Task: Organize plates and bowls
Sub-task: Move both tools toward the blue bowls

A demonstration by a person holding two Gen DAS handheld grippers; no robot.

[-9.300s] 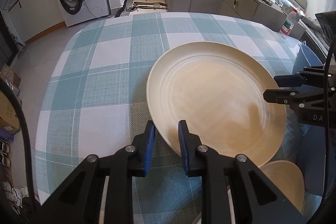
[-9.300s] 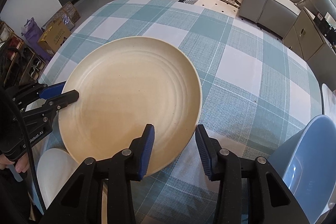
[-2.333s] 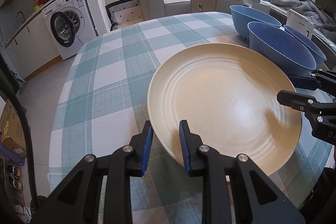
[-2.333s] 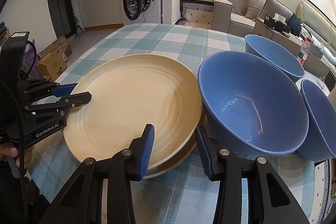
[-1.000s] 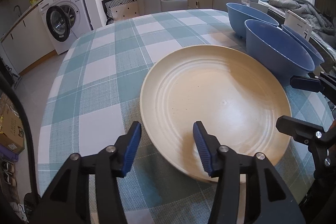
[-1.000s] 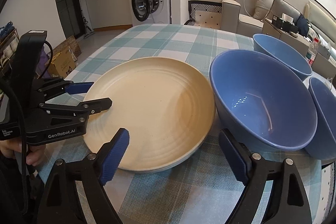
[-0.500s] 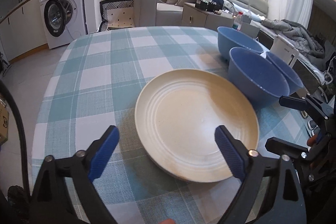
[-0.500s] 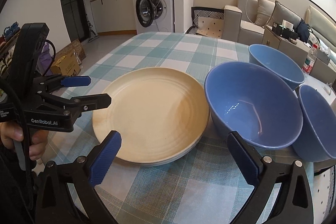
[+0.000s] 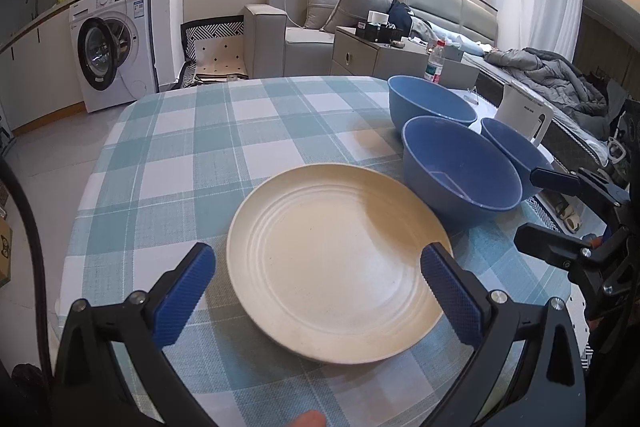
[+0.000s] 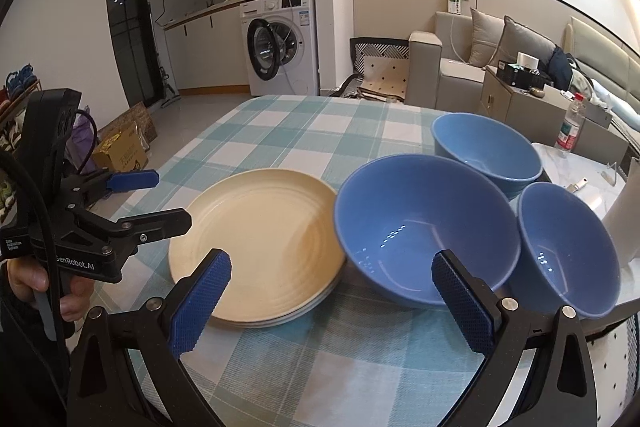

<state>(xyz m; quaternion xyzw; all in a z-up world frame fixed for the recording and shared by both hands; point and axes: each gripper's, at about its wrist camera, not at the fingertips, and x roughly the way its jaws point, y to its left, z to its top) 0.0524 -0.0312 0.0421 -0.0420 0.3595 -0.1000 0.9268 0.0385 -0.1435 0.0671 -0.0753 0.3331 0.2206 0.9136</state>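
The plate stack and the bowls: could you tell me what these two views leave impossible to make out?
- Plate stack: count unclear; right wrist view shows only thin rim edges.
- Smallest bowl: left wrist view, partly hidden behind the nearest bowl.
- Bottle label: too small.

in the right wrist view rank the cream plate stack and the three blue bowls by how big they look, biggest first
1. nearest blue bowl and cream plate stack: about alike, unranked
2. far blue bowl
3. right blue bowl, though its nearness to the camera leaves 2 and 3 unsure

Stacked cream plates (image 10: 256,227) beside blue bowls (image 10: 424,231)
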